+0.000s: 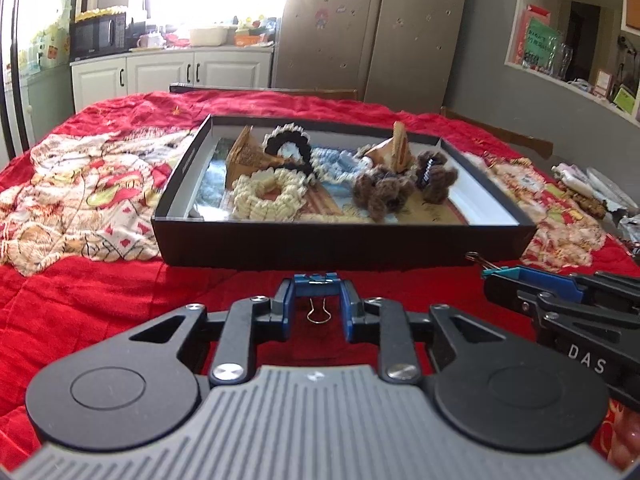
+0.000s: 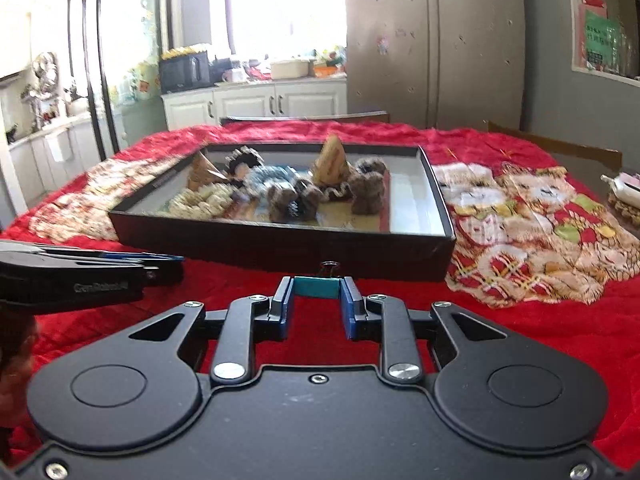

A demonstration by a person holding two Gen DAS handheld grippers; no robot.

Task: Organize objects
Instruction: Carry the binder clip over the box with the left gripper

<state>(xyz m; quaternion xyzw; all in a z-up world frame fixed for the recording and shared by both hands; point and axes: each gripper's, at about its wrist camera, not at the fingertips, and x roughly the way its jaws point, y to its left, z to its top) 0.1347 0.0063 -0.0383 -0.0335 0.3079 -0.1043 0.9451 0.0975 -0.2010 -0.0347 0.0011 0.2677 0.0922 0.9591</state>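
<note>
Binder clips are clamped in both tongs: a blue clip (image 1: 314,281) is pinched by the left tongs (image 1: 314,300), its wire handle hanging below, and a teal clip (image 2: 317,286) (its wire loop pointing ahead) is gripped by the right tongs (image 2: 317,300). Just beyond both tips a black tray (image 1: 344,244) of woolly hair ties (image 1: 267,194) is set on a red quilt (image 1: 100,300).
</note>
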